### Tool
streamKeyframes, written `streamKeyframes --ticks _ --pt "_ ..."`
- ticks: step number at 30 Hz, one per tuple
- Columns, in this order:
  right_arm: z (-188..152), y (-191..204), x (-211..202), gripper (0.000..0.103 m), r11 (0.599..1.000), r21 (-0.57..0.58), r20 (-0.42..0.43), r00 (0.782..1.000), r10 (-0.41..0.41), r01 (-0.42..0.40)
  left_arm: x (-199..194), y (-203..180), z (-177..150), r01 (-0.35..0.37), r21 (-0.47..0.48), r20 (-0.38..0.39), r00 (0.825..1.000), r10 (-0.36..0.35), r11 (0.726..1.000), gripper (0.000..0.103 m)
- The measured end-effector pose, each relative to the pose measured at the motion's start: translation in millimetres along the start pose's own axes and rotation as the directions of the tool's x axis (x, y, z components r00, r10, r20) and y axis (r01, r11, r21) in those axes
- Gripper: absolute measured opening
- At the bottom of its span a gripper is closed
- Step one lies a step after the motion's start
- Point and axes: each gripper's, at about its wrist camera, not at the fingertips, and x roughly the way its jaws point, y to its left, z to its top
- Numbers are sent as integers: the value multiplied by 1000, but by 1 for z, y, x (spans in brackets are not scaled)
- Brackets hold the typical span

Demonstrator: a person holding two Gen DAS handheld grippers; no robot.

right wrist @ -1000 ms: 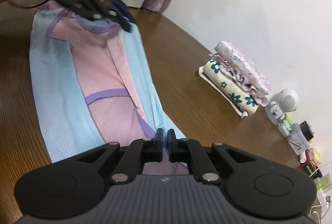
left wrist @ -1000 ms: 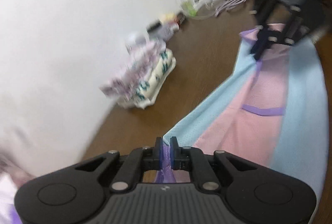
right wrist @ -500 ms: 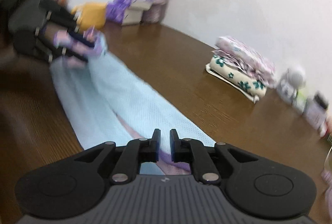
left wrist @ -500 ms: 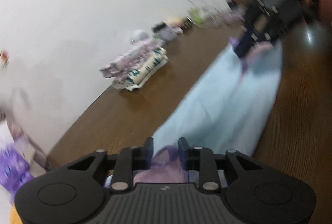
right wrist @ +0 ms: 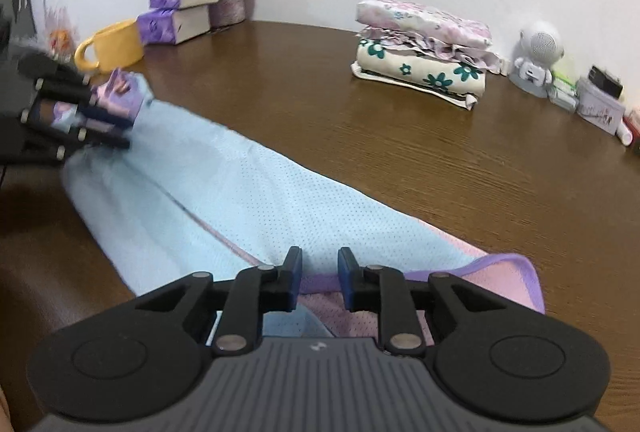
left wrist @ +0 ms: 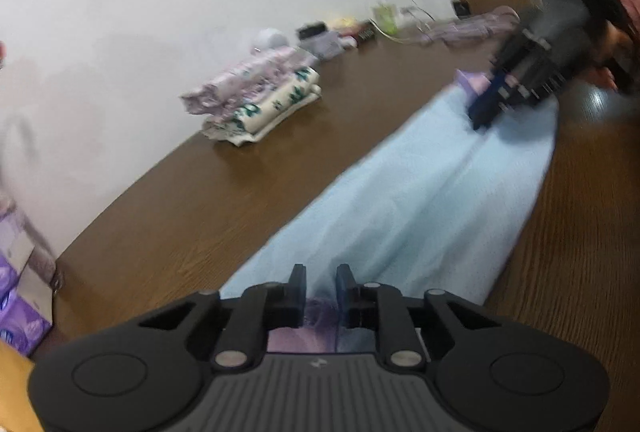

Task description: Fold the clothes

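Light-blue garment lies folded lengthwise along the worktop, near the stack of folded clothes, with both the left gripper and right gripper fingers apart over its ends.

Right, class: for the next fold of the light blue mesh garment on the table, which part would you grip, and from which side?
Probably the purple-trimmed pink end of the light blue mesh garment, coming from the right gripper's side. It lies flat as a long narrow strip, and that bound edge is exposed, so it could be lifted toward the far end.

Brown wooden table bears garment, folded clothes.
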Motion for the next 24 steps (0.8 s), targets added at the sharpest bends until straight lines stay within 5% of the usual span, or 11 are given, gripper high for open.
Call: streamKeyframes --ticks 5,10,18,24 --pt "5 2 -15 22 999 33 72 997 -16 13 -1 13 8 17 -127 53 999 -10 992 36" --pt "-1 1 -1 22 997 69 26 999 -30 28 16 3 4 15 -121 -39 999 -19 993 35" --pt "-11 -7 -22 23 982 174 106 990 -98 78 14 13 -2 2 -190 -24 1000 -6 982 37" --pt "-12 1 -12 23 982 180 106 992 -68 48 16 17 -6 4 -225 -35 999 -12 974 37"
